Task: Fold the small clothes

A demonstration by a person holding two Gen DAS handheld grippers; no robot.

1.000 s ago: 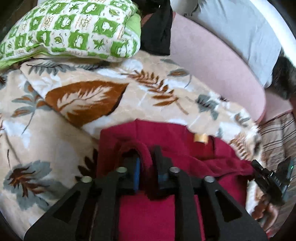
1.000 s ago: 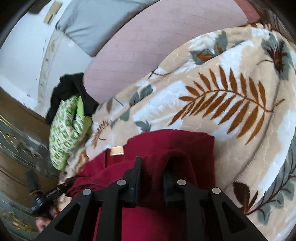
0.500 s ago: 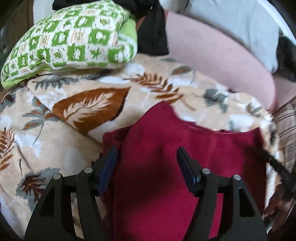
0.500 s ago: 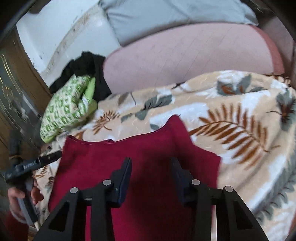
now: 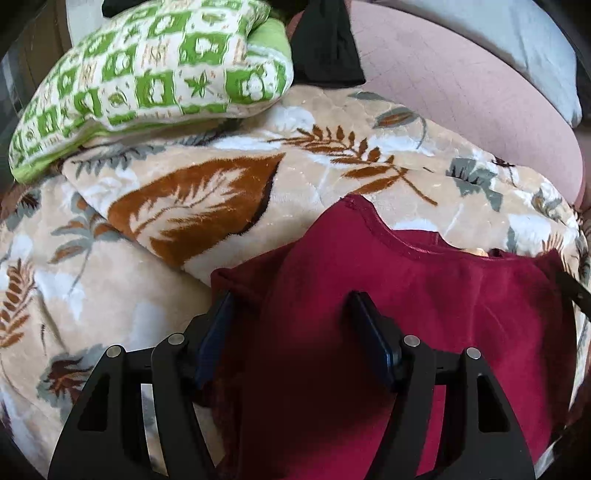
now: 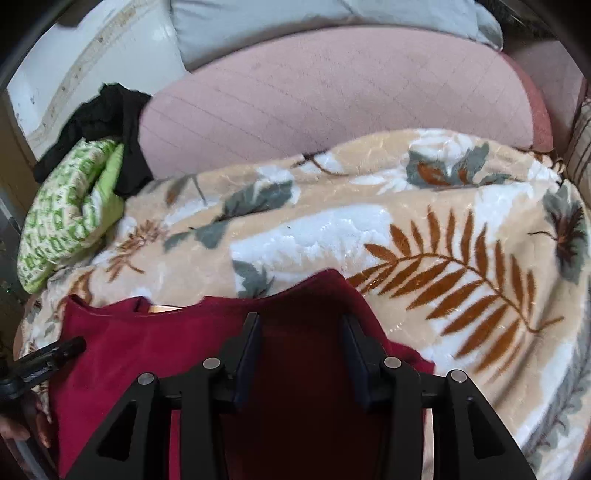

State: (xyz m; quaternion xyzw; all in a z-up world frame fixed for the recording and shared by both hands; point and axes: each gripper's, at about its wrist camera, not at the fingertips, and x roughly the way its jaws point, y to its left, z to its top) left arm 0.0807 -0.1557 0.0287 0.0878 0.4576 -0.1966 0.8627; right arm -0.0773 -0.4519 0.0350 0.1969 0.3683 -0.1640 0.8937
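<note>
A dark red garment (image 5: 443, 295) lies spread on a beige blanket with a leaf pattern (image 5: 110, 295), neckline facing away. In the left wrist view my left gripper (image 5: 290, 299) hovers over the garment's left part, its jaws wide open with only flat cloth below them. My right gripper (image 6: 300, 319) stands open over the right part of the same garment (image 6: 147, 339), pads apart and pressing on nothing. The left gripper (image 6: 44, 358) also shows at the right wrist view's left edge, with a hand (image 6: 22, 424) below it.
A green and white patterned pillow (image 5: 147, 74) lies at the far left on the blanket, with black cloth (image 5: 325, 40) behind it. A pink quilted cushion (image 6: 332, 92) and a grey pillow (image 6: 295, 22) run along the back. Striped fabric (image 6: 581, 147) shows at the right.
Both grippers were shut on folds of the red garment; they have let go and opened. The cloth now lies flat under them, and both views have swung to look further over the blanket.
</note>
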